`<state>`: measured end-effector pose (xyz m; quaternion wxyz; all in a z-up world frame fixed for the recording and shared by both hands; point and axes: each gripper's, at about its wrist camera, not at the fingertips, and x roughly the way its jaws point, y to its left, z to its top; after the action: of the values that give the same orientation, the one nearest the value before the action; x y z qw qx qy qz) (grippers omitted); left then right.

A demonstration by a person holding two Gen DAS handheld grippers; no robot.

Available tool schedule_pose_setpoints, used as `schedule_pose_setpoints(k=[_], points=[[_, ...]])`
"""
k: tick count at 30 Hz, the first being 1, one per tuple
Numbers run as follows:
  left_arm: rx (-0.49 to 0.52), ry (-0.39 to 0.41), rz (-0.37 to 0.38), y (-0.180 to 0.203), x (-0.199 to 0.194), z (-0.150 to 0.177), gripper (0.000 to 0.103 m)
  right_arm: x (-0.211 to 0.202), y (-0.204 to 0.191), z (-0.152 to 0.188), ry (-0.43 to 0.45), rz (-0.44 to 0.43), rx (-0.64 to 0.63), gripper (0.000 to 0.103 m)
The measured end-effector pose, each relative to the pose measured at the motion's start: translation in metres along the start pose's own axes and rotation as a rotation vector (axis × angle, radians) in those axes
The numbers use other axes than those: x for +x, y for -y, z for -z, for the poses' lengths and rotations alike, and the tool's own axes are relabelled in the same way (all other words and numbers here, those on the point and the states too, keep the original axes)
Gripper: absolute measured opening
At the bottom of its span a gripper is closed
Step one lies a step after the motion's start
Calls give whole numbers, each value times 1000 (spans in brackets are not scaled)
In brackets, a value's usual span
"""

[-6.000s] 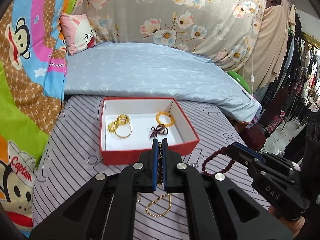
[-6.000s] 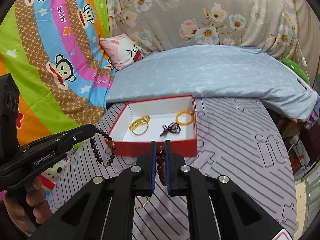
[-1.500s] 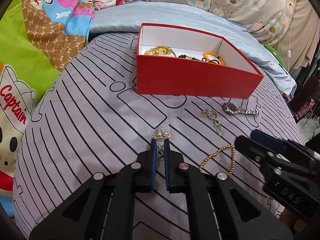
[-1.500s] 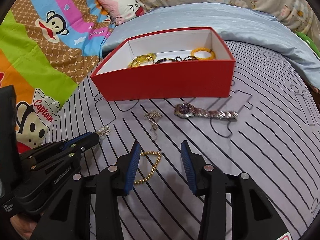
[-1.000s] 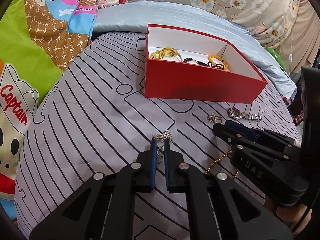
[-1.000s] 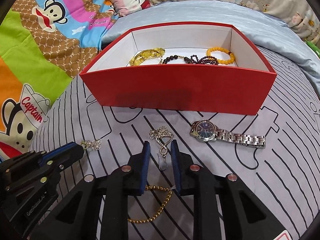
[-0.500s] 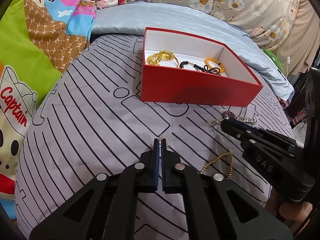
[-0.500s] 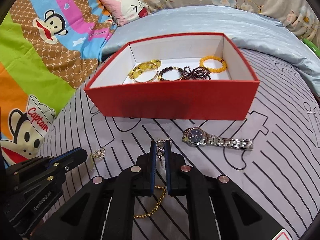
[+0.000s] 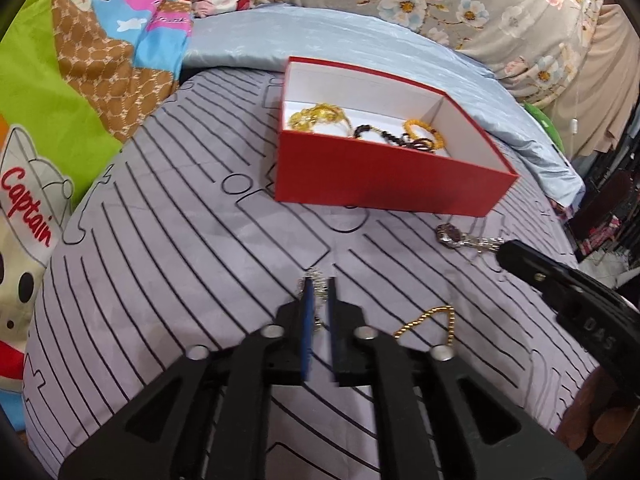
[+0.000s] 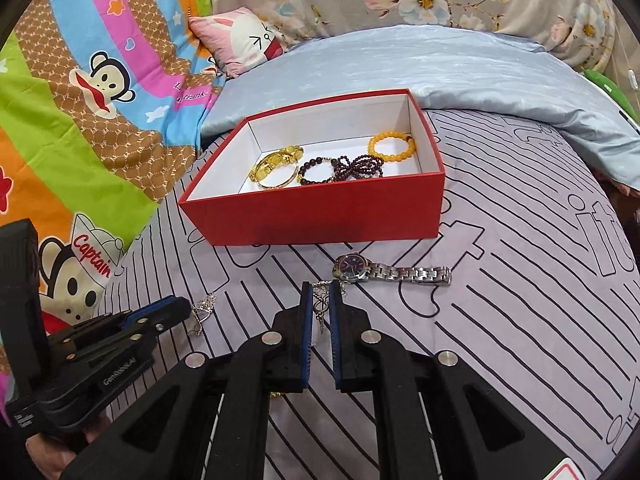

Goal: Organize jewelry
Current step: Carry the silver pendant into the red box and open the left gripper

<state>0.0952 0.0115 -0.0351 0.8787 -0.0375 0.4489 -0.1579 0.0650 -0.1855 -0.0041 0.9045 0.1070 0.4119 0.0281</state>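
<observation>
- Sorting's roughly half done, judging by the red cardboard box with white lining (image 10: 320, 216): inside lie the gold bangle cluster (image 10: 276, 166), a dark round-bead bracelet (image 10: 316, 170), a tangled maroon bead strand (image 10: 358, 168) and an orange bead bracelet (image 10: 392, 145).
- Left to box – four pcs on the grey black-striped bedsheet (image 9: 160, 260), all in front of the box, none inside yet.
- Your left gripper (image 9: 318, 284): jaws nearly together, pinching a small silver filigree pendant (image 9: 316, 278) low over the sheet.
- Your right gripper (image 10: 321, 294): jaws narrow, pinching a silver charm w/ chain (image 10: 320, 300), just beside the steel-band wristwatch with dark dial (image 10: 390, 271).
- The watch lies flat, untouched, near the box's front wall.
- A gold ball-chain bracelet (image 9: 430, 320) lies between your two grippers in the left view; hidden under the right gripper otherwise.
- Est. next: carry both pinched pcs over the rim – then the watch & chain.
</observation>
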Motion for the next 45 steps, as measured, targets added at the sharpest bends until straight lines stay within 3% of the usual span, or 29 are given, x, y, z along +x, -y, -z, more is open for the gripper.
schedule_pose_setpoints(k=[2, 8, 10, 14, 18, 28, 37, 45], points=[[7, 7, -27, 0, 2, 2, 43, -1, 1, 1, -2, -3, 4, 7], [53, -10, -49, 3, 20, 4, 42, 0, 0, 3, -5, -5, 4, 7], [56, -6, -60, 3, 24, 4, 41, 0, 0, 3, -7, -4, 3, 7], [89, 8, -80, 6, 27, 6, 17, 1, -2, 4, -10, -7, 2, 7], [87, 11, -67, 4, 26, 4, 9, 0, -3, 3, -7, -9, 2, 7], [80, 29, -7, 10, 2, -4, 8, -19, -5, -7, 38, -22, 0, 7], [108, 117, 54, 33, -44, -45, 8, -50, -4, -39, 129, -30, -11, 7], [120, 183, 93, 52, -57, -100, 9, -53, 7, -85, 185, -35, -8, 7]])
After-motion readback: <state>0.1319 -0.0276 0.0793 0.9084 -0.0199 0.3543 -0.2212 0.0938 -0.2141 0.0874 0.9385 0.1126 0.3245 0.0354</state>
